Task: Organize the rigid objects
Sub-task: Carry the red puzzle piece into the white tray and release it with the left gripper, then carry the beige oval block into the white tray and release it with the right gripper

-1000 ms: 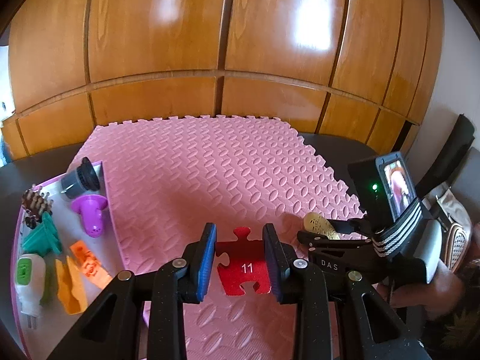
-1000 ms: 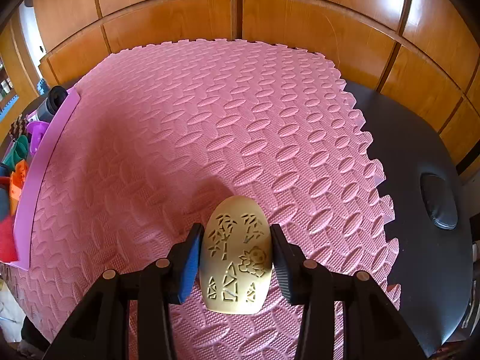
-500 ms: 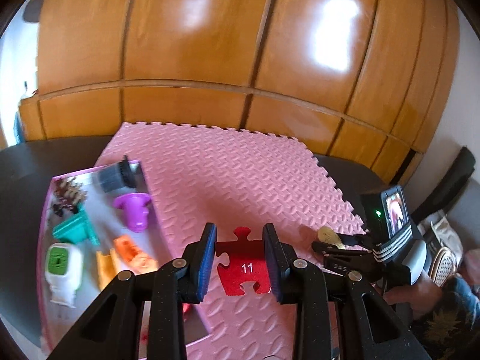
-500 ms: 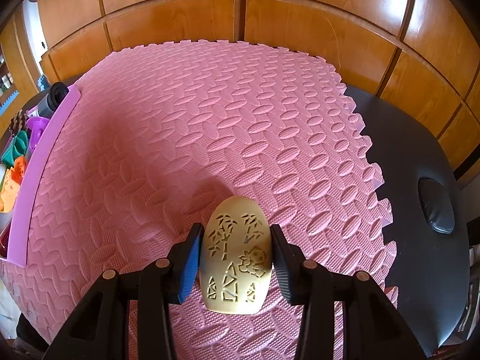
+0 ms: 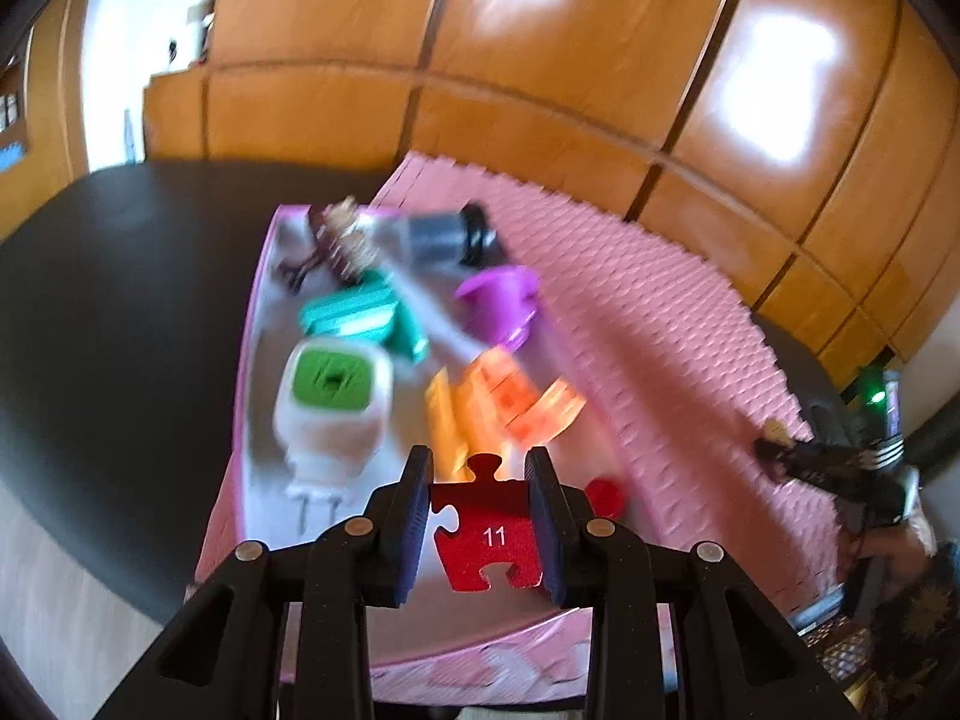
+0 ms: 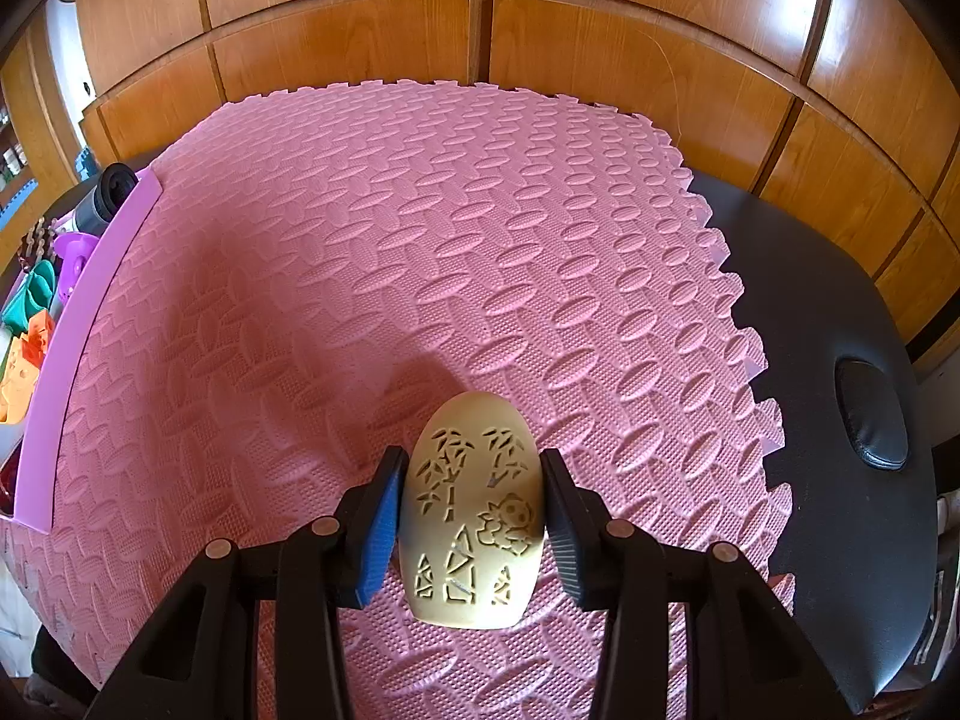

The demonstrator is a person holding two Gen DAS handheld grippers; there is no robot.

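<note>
Left hand-held gripper (image 5: 480, 504) has swung over the tray (image 5: 255, 324), gripping the red puzzle piece (image 5: 487, 531)
Released here, it could strike the orange pieces (image 5: 504, 402); right hand-held gripper (image 6: 471, 510) clamps the cream oval (image 6: 472, 504)

Left wrist view motion-blurred: items in the pink tray (image 5: 240, 420) smeared, brown piece (image 5: 336, 243) at its far end unidentifiable. Right wrist view: tray (image 6: 78, 324) cut by left edge, contents partly hidden behind its wall.
</note>
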